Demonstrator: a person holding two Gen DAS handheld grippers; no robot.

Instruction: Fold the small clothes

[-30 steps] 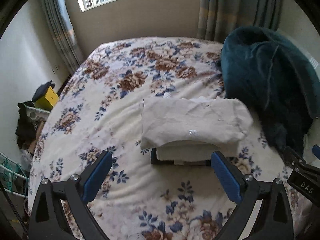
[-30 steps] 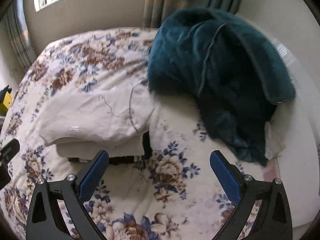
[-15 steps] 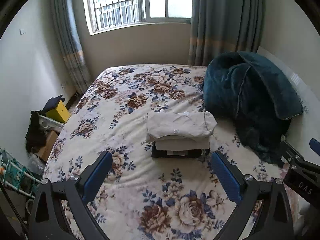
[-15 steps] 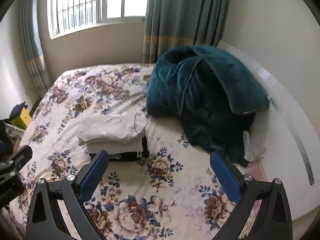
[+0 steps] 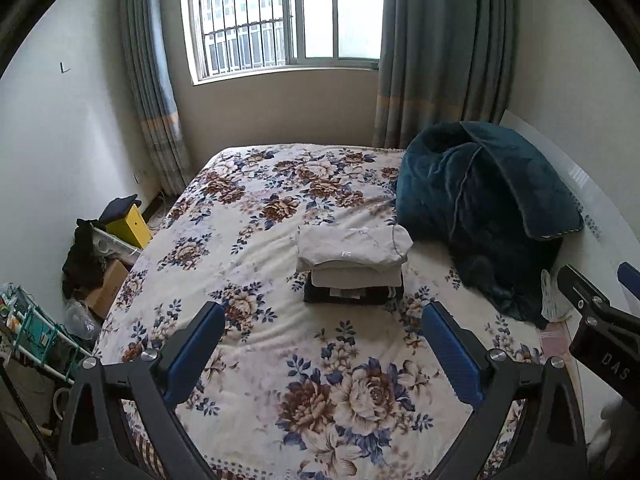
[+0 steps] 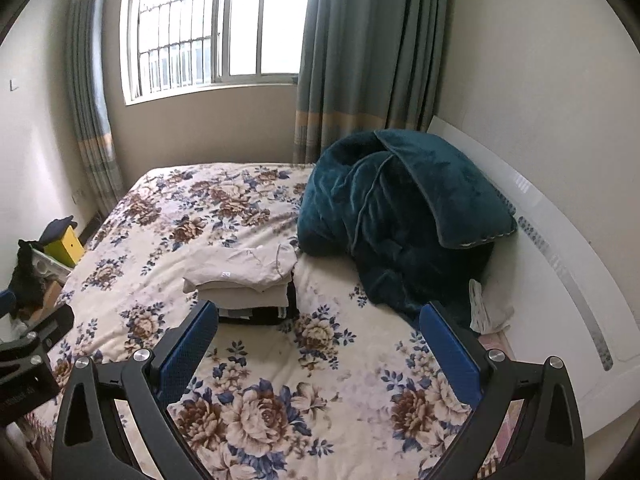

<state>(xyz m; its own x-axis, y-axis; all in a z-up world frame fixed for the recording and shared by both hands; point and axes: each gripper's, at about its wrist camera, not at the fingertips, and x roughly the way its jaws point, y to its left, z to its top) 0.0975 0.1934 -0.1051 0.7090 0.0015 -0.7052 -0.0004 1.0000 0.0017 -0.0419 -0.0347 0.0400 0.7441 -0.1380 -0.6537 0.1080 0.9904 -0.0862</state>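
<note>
A stack of folded small clothes sits in the middle of the floral bed: two beige pieces on top of a black one. It also shows in the right wrist view. My left gripper is open and empty, well back from the stack above the bed's near part. My right gripper is open and empty, also back from the stack, to its right.
A heaped dark teal blanket lies at the bed's right side against the white headboard. A small white cloth lies below it. Boxes, a yellow case and a rack stand left of the bed.
Both grippers have pulled back and up from the stack, which now looks much smaller. The window and curtains have come into view. The stack has not moved.
</note>
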